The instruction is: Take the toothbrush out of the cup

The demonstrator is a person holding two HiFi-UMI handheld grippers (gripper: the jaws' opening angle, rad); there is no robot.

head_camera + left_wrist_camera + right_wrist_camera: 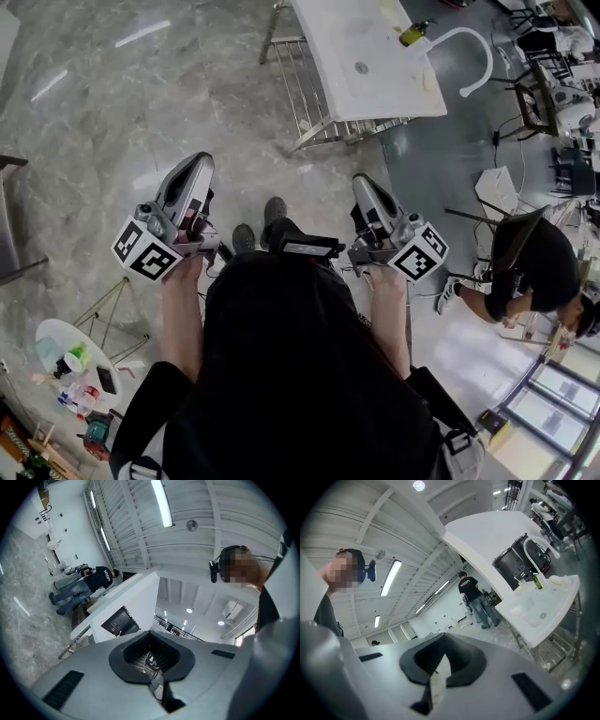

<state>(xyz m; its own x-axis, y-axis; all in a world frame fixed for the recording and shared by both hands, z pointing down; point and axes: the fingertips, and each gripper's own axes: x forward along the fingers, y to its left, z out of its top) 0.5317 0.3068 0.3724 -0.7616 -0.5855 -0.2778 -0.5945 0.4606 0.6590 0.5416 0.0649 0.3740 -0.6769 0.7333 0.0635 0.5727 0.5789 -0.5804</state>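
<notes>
- I hold the left claw (198,165) and the right claw (365,182) close in front of my body, both pointing forward over the grey marble floor (112,103).
- In its own view, the left claw's jaws are pressed together with only a dark slit between them and nothing gripped.
- The right claw's jaws are also drawn together, showing just a thin sliver of floor, and it is empty.
- The white sink bench (330,58) stands well ahead of both claws, nearer the right one.
- A curved white faucet (474,43) and a green bottle (413,34) sit at its far corner.
- I cannot make out the toothbrush or the cup in any view.
</notes>
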